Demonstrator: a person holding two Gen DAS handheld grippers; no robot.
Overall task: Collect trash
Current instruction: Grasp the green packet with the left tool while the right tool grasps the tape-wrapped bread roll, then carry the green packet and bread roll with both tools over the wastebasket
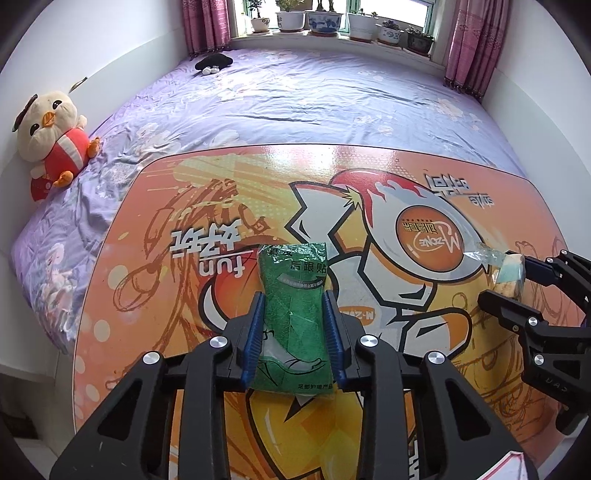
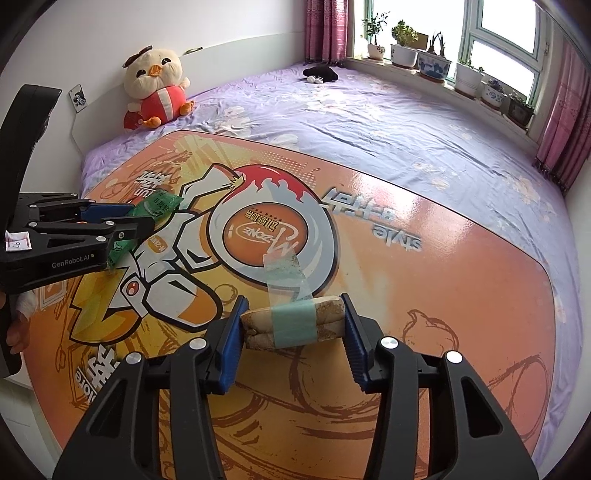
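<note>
Both pairs of jaws are clamped on trash. On the left gripper (image 1: pixel 293 314), the 2 blue pads press against the sides of a green plastic packet (image 1: pixel 293 295), which bulges forward past the fingertips and carries printed characters. Seen from the right wrist camera, the same packet (image 2: pixel 147 218) sits crumpled in that gripper (image 2: pixel 142 218) just over the tabletop, though the view does not settle whether its lower end touches the surface.

The right gripper (image 2: pixel 293 314) grips a tan folded bundle (image 2: pixel 295 325) bound with a band of pale green tape; a pad meets each end of it. A loose strip of clear tape (image 2: pixel 284 271) runs forward from the bundle across the tabletop. From the left wrist camera the bundle (image 1: pixel 511 271) shows at the right edge, caught in the right gripper (image 1: pixel 506 277).

Under both lies a glossy orange table (image 2: pixel 443 277) printed with a cartoon figure, a round logo and large lettering. Behind it stretches a bed with a purple floral sheet (image 1: pixel 314 103). 1 plush chick (image 1: pixel 51 133) in a red top leans against the white wall, and a small dark object (image 1: pixel 214 62) lies near the window. Potted plants (image 1: pixel 325 20) line the sill between pink curtains (image 1: pixel 469 48).
</note>
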